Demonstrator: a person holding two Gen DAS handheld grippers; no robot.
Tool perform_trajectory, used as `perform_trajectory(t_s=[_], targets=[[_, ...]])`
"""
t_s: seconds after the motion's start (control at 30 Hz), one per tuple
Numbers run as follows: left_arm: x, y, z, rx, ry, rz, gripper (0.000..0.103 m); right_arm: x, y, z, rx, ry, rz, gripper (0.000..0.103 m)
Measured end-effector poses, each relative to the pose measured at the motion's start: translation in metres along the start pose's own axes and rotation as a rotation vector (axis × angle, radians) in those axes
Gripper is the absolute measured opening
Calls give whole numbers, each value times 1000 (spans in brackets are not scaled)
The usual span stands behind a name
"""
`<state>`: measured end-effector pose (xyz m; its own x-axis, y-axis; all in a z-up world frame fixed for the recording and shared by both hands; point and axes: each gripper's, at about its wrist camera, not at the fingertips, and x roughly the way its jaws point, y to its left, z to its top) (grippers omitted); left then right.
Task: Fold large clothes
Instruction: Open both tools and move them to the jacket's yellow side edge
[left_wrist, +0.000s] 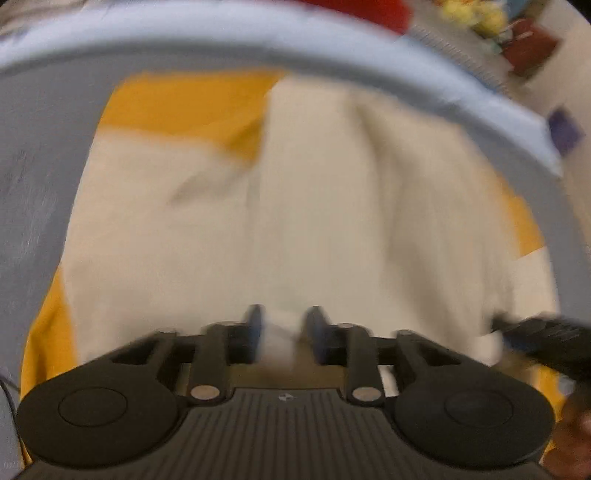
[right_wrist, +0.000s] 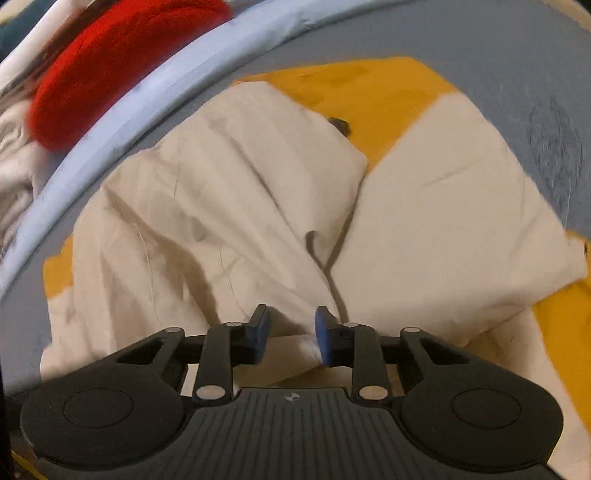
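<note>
In the left wrist view, which is smeared by motion, the left gripper (left_wrist: 283, 328) points steeply down at a cream garment (left_wrist: 295, 221) with mustard-yellow panels. Its fingers (left_wrist: 254, 325) stand a little apart, and a small tuck of the cream cloth sits in the gap between them; whether the blue pads press on it cannot be told through the blur. The garment spreads ahead of the fingers and to both sides, lying on a grey-blue tabletop (left_wrist: 40, 177) whose pale blue edge (left_wrist: 221, 33) arcs across beyond the cloth. To the right of the fingers, the black tip of the other gripper (left_wrist: 543, 332) rests at the garment's near edge.

In the right wrist view, the right gripper (right_wrist: 291, 332) also points down at the garment (right_wrist: 443, 221). Its fingers (right_wrist: 325, 334) are slightly apart, with a bunched fold of cream cloth between them, touching the right pad; the left pad looks clear of it. Ahead of the fingers two cream folds meet along a dark crease, with a yellow panel (right_wrist: 369, 92) beyond. Far ahead and left of the fingers, past the tabletop's edge, lies a red cushion (right_wrist: 118, 62).
</note>
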<state>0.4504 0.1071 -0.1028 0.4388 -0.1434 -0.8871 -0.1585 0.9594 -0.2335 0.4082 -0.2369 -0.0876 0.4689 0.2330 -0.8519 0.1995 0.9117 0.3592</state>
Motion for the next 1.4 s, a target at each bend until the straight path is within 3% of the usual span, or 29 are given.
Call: perform_trajectory(t_s=[0.07, 0.1, 0.2, 0.27, 0.33, 0.4, 0.5, 0.6, 0.73, 0.8, 0.87, 0.93, 1.0, 1.1, 1.27, 1.4], targets=[[-13, 3, 4, -35, -38, -27, 22, -11, 3, 2, -9, -27, 20, 31], [-24, 0, 6, -30, -78, -47, 28, -18, 5, 1, -22, -55, 36, 32], [-53, -18, 5, 41, -210, -155, 30, -38, 12, 6, -50, -149, 99, 36], [-58, -31, -3, 98, -230, -249, 31, -47, 12, 6, -67, -199, 124, 39], [-48, -49, -12, 143, -202, -296, 33, -42, 11, 10, -52, -216, 109, 40], [-30, -61, -22, 193, -154, -264, 33, -32, -2, 7, -4, -173, 77, 40], [-1, -60, -31, 257, -36, -73, 39, -2, -20, 8, 33, -18, -56, 41], [-6, -47, -22, 172, -22, -91, 44, -4, -21, 7, 69, -10, -37, 42], [-31, -44, -10, 160, -107, -102, 49, -20, -10, 13, 8, -70, -25, 45], [-23, -33, -11, 149, -66, -63, 52, -16, -14, 13, 36, -45, -16, 49], [-15, -30, -20, 148, 24, 35, 46, -11, -17, 10, 41, -20, -40, 49], [-20, -26, -22, 136, 22, 46, 46, -9, -14, 7, 36, -13, -52, 49], [-41, -30, -17, 112, -35, 9, 46, -21, -14, 7, 60, -33, -47, 49], [-93, -35, -16, 148, -206, -41, 46, -54, -3, 9, 8, -135, -30, 49], [-180, -37, -41, 295, -513, -39, 46, -143, 4, 8, -103, -373, 68, 48], [-242, -25, -84, 283, -611, -18, 48, -241, -1, -26, -188, -626, 132, 48]])
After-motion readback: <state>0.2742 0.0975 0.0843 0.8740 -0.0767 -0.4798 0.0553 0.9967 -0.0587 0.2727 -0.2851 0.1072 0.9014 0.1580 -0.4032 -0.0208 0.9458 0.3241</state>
